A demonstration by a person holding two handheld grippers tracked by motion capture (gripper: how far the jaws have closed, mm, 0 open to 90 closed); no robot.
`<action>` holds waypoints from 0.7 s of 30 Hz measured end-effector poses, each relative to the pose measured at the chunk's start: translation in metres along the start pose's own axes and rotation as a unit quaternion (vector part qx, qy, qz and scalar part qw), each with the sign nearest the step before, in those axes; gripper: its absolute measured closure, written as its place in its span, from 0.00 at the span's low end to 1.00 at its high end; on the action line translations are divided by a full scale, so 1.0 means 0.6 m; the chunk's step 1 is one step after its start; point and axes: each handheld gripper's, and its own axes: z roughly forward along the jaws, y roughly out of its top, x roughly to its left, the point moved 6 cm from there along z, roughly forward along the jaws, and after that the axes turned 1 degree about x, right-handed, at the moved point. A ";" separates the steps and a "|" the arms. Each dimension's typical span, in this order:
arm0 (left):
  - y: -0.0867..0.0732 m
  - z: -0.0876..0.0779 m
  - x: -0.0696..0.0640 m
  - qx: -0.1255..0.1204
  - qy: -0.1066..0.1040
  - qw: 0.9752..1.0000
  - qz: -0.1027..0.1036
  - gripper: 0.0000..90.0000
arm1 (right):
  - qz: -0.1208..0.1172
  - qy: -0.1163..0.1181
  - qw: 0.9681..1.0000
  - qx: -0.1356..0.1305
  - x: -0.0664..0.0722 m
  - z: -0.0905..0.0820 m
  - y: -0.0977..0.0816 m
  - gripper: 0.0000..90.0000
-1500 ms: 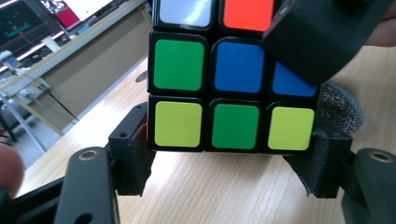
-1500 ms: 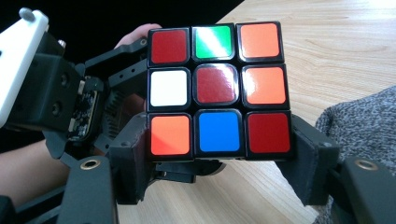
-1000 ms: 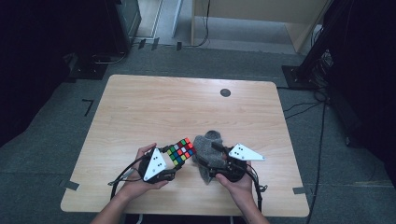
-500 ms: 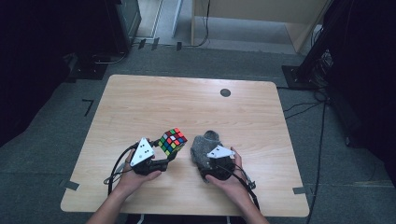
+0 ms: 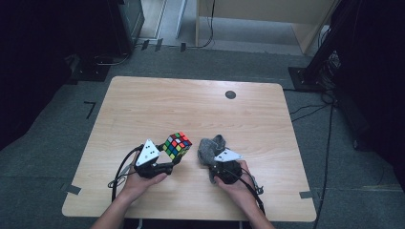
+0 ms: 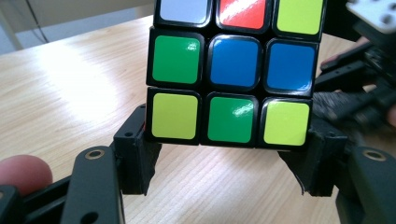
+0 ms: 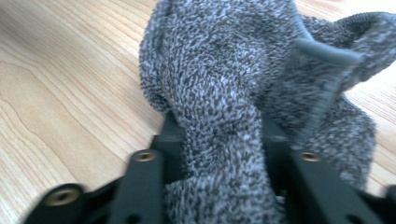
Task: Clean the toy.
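From the high view, both hands sit at the near edge of the wooden table [image 5: 191, 102]. The left gripper [image 5: 167, 155] has a scrambled puzzle cube [image 5: 177, 145] tilted up off the surface, and just to its right the right gripper [image 5: 215, 160] is down on a crumpled grey cloth [image 5: 211, 149]. Cube and cloth are near each other, not touching as far as I can tell.

Left gripper view: the jaws are clamped on the cube's [image 6: 233, 70] lower corners, one pad each side, with yellow and green tiles along the bottom row. Solid grip, table visible underneath.

Right gripper view: the jaws have just been closing, and the cloth [image 7: 224, 93] is bunched right between them now, so I'd call it pinched on the fabric.

Looks to me like the cloth pickup step, probably to wipe the cube. The next move would be lifting the cloth clear and bringing it over to a cube face, while the left keeps the cube steady.
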 end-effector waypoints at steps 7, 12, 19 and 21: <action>-0.004 0.009 -0.014 0.012 -0.007 0.999 0.029 0.38 | 0.013 0.010 0.996 -0.087 0.001 -0.056 0.031 0.81; -0.010 0.019 -0.046 0.021 -0.022 0.996 0.087 0.38 | 0.024 0.094 0.964 -0.246 0.024 -0.138 0.071 0.80; -0.002 0.007 -0.077 -0.016 -0.063 0.990 0.128 0.38 | 0.013 0.164 0.951 -0.262 0.057 -0.144 0.075 0.80; -0.001 0.003 -0.073 -0.026 -0.073 0.990 0.118 0.38 | 0.040 0.164 0.958 -0.231 0.043 -0.128 0.069 0.80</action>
